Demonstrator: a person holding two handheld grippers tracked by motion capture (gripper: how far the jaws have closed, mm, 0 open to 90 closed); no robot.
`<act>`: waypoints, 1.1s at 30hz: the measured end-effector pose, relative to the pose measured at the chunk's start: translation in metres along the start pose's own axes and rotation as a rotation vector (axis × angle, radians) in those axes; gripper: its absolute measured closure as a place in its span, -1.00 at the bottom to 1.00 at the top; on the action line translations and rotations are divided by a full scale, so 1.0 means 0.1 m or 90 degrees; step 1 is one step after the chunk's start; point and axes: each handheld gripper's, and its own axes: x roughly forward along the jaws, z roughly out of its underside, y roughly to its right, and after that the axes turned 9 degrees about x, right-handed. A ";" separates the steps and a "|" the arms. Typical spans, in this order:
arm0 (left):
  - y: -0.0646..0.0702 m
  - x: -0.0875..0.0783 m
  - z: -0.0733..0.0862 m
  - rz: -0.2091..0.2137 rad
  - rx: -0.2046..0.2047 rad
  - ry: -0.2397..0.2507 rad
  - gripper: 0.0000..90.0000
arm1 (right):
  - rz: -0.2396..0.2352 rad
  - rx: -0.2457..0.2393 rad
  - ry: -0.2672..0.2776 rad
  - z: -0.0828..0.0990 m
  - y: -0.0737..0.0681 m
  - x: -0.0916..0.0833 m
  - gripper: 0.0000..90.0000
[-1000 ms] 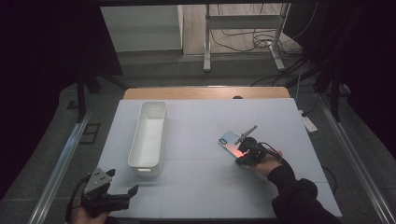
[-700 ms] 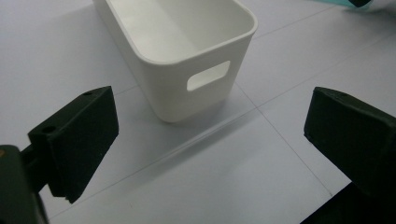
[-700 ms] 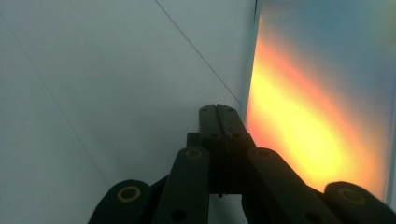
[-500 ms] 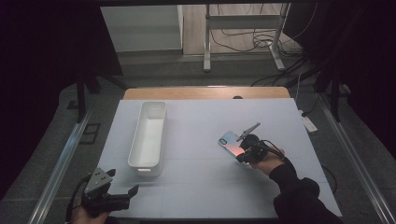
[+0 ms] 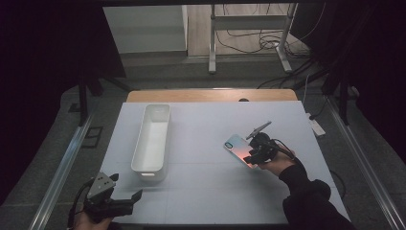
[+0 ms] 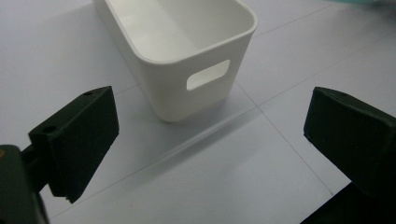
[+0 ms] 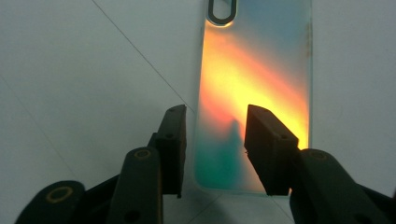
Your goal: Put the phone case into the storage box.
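At the lower left of the high view I have the left gripper (image 5: 125, 203) hovering at the near edge of the desk (image 5: 206, 191), in my left hand (image 5: 91, 221). Its jaws stand wide apart with nothing between them — in the left gripper view they frame only bare desk, and the white bin (image 6: 187, 51) sits beyond them in the upper middle of that frame, its handle slot facing the camera.

Moving right in the high view, that white bin (image 5: 153, 139) is a long, narrow tub lying lengthwise in the left half of the desk, well apart from both grippers. I can see nothing inside it.

Further right, a little right of centre, lies the phone case (image 5: 239, 149), flat on the desk and slanted, its iridescent back showing teal at the far end and orange toward me. The right gripper (image 5: 253, 158) is at its near end, held by my right hand (image 5: 277, 165) coming in from the lower right.

In the right gripper view the phone case (image 7: 254, 70) runs up the frame from the jaws, camera cutout at the top. The right gripper (image 7: 215, 144) has just been opening: its jaws are partly apart, one beside the case's left edge and the other over its glowing surface. The pads do not press on it — the case rests on the desk, not held.
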 end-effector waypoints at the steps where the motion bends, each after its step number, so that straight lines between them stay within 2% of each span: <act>1: 0.00 0.00 0.00 0.000 0.000 0.000 -0.91 | 0.001 0.001 0.001 0.00 0.00 0.00 0.24; 13: 0.00 0.00 0.00 0.001 0.001 0.000 -0.91 | 0.010 0.009 -0.006 -0.06 0.03 0.00 -0.19; 16: 0.00 0.00 0.00 0.000 0.000 0.000 -0.91 | 0.009 0.008 -0.008 -0.07 0.05 0.00 -0.39; 24: 0.00 0.00 0.00 0.001 0.000 0.000 -0.91 | 0.012 0.012 -0.004 -0.09 0.09 0.01 -0.62; 31: 0.00 0.00 0.00 0.001 0.001 0.000 -0.91 | 0.034 0.023 0.003 -0.13 0.14 0.04 -0.98; 33: 0.00 0.00 0.00 0.001 0.000 0.000 -0.91 | 0.034 0.031 0.001 -0.14 0.16 0.05 -1.00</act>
